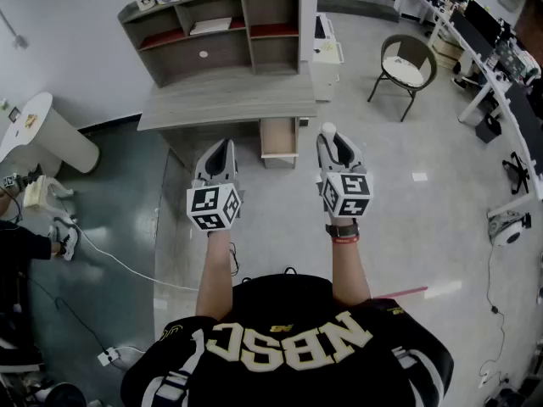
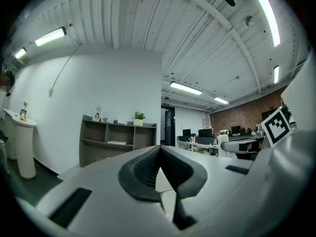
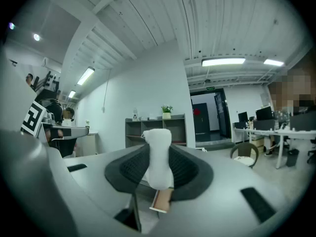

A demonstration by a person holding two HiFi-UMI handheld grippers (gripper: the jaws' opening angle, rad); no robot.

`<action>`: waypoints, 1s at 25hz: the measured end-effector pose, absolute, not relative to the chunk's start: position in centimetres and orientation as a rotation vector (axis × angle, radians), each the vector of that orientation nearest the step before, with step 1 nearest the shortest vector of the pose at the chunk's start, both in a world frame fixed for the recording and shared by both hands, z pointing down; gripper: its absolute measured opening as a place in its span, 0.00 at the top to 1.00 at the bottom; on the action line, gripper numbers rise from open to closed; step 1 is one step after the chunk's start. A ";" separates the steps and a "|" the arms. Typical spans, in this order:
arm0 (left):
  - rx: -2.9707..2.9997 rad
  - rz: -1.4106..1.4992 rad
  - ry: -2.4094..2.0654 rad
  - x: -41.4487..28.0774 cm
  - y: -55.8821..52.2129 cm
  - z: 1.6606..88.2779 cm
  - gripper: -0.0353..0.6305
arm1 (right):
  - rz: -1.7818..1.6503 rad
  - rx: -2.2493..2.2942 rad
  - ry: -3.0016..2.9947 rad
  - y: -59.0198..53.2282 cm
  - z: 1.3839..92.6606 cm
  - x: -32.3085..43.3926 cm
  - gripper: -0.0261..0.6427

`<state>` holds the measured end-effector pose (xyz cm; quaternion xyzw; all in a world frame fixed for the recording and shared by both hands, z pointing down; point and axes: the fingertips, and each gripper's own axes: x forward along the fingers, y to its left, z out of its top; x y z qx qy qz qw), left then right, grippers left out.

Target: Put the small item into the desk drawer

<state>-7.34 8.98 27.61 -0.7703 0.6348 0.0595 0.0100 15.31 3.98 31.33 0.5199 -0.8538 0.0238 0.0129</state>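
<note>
A small white item (image 3: 159, 158) stands upright between the dark pads of my right gripper (image 3: 160, 169), which is shut on it. In the head view its white tip (image 1: 328, 131) pokes out of the right gripper (image 1: 331, 139) held above the floor, just right of the open light-wood drawer (image 1: 278, 138). That drawer juts from the right end of the grey desk (image 1: 225, 104). My left gripper (image 1: 222, 148) hovers beside the drawer's left, in front of the desk. Its pads (image 2: 148, 169) meet with nothing between them.
A grey shelf unit (image 1: 212, 24) stands on the desk's back. A round chair (image 1: 405, 62) is at the right, office desks (image 1: 492, 49) beyond it. A white pedestal table (image 1: 47, 130) and floor cables (image 1: 119, 261) lie at the left.
</note>
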 end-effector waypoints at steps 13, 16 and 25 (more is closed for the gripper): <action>-2.470 0.112 1.982 -5.5 8.0 30.1 0.93 | 0.209 1.529 -2.674 2.5 35.0 13.6 0.76; -2.483 0.110 1.973 -6.4 6.0 30.9 0.93 | 0.211 1.534 -2.677 0.8 35.3 12.6 0.76; -2.496 0.173 1.937 -10.9 -2.2 30.1 0.93 | 0.184 1.617 -2.668 -6.8 33.2 9.8 0.76</action>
